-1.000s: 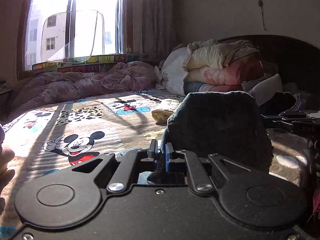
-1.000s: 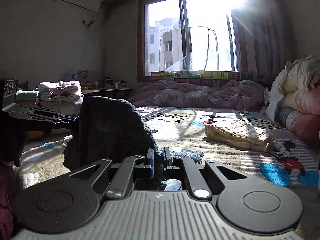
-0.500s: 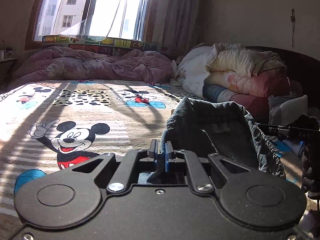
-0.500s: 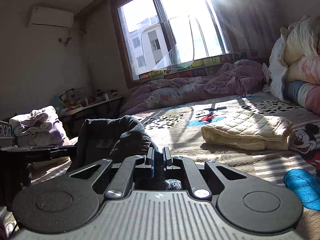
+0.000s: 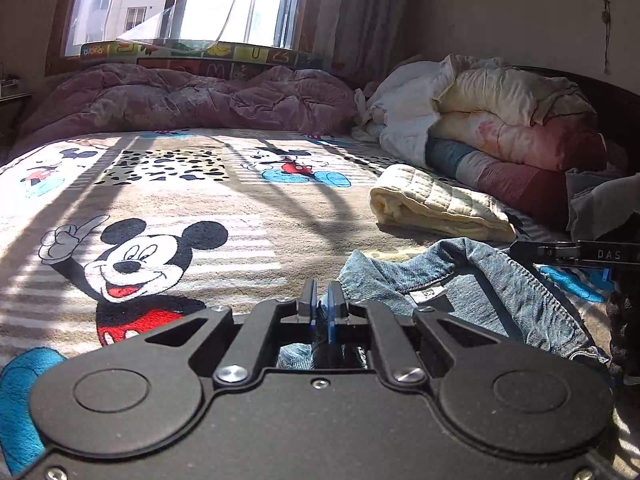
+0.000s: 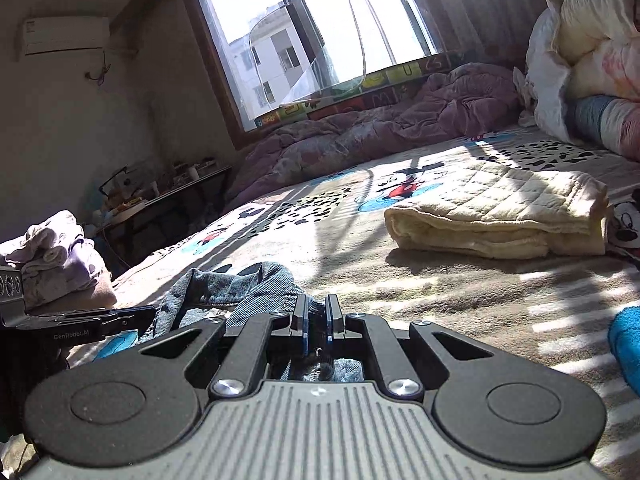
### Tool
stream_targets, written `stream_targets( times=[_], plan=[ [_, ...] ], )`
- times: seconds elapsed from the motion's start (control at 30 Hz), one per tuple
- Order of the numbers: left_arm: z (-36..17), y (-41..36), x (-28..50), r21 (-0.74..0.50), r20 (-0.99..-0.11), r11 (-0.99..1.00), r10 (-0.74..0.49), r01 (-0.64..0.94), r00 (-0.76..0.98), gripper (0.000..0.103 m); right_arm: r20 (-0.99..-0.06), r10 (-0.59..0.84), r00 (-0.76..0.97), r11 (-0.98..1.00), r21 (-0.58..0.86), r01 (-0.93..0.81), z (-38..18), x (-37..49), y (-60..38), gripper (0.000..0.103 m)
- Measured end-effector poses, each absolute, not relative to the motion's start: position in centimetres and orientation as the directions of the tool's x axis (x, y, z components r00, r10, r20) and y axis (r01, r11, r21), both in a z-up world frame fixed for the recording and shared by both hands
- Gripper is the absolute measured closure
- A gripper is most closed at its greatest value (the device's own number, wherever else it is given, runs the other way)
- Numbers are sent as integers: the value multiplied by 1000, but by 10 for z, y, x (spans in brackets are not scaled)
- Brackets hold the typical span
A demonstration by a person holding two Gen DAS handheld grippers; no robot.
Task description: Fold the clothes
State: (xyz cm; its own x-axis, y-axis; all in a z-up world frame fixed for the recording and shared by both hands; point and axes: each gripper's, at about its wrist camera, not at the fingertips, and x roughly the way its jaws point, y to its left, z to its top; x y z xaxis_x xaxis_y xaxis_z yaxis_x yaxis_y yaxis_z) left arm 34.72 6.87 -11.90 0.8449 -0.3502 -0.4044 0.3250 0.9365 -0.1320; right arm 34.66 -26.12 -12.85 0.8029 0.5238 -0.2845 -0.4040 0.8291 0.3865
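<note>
Both grippers sit low over the bed w/ a denim garment (image 5: 476,292) between them. Left gripper (image 5: 322,307): blue-padded fingers pressed nearly together, pinching a fold of the denim, which bunches up in the gap just behind the tips. Right gripper (image 6: 316,318): same, fingers squeezed in on a dark edge of the denim, cloth visible in the slot under them. The garment lies crumpled on the cartoon-mouse bedspread (image 5: 168,208), spread to the right of the left gripper w/ a white label showing inside the collar; in the right wrist view it heaps to the left of the fingers (image 6: 236,284). A folded cream quilted blanket (image 6: 500,212) lies on the bedspread beyond the denim, apart from it. Purple comforter (image 5: 192,96) is bunched under the window (image 5: 180,0); stacked bedding (image 5: 508,120) at far right near the headboard.
</note>
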Motion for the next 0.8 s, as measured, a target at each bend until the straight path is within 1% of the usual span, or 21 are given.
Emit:
stream_targets(
  times=[0.17, 0.23, 0.3, 0.33, 0.37, 0.4, 0.43, 0.47, 0.5, 0.57, 0.63, 0.67, 0.7, 0.73, 0.77, 0.8],
  plan=[
    [-123, 68, 349, -104, -425, 941, -335, 322, 841, 100, -315, 522, 793, 831, 397, -389, -140, 362, -250, 94],
    [-120, 75, 346, -119, -421, 936, -349, 331, 837, 100, -346, 499, 794, 845, 395, -359, -142, 370, -246, 94],
    [-116, 78, 343, -118, -415, 931, -362, 345, 835, 90, -379, 510, 772, 835, 434, -338, -145, 376, -249, 93],
    [-114, 78, 341, -118, -410, 926, -373, 358, 832, 79, -387, 510, 768, 834, 444, -329, -146, 376, -250, 93],
    [-112, 79, 339, -120, -410, 922, -383, 367, 827, 67, -390, 507, 768, 835, 445, -325, -145, 374, -251, 90],
    [-113, 78, 338, -128, -421, 919, -390, 372, 819, 64, -393, 505, 768, 836, 444, -322, -144, 371, -252, 87],
    [-115, 78, 336, -136, -431, 916, -397, 377, 810, 62, -391, 507, 769, 835, 443, -325, -142, 367, -253, 85],
    [-116, 77, 335, -144, -441, 913, -404, 382, 801, 62, -387, 509, 769, 835, 438, -332, -140, 363, -254, 81],
    [-117, 77, 334, -152, -451, 910, -411, 386, 792, 62, -391, 508, 768, 838, 430, -335, -138, 357, -256, 73],
    [-119, 76, 331, -168, -471, 904, -425, 394, 773, 59, -400, 504, 765, 845, 412, -341, -135, 346, -259, 64],
    [-121, 75, 329, -184, -490, 897, -438, 402, 754, 61, -414, 528, 742, 828, 446, -341, -140, 341, -261, 62],
    [-123, 75, 327, -192, -499, 893, -445, 406, 744, 66, -420, 549, 723, 811, 477, -339, -145, 340, -263, 62],
    [-124, 74, 326, -200, -508, 890, -452, 410, 733, 77, -424, 570, 703, 793, 508, -336, -149, 339, -264, 62],
    [-125, 74, 325, -209, -517, 886, -458, 413, 723, 92, -418, 579, 700, 788, 508, -349, -152, 337, -262, 64],
    [-126, 73, 324, -217, -526, 883, -465, 416, 712, 96, -410, 586, 699, 785, 501, -364, -154, 334, -259, 76],
    [-127, 73, 323, -224, -530, 881, -469, 416, 707, 97, -395, 584, 709, 785, 498, -369, -153, 331, -259, 90]
  ],
)
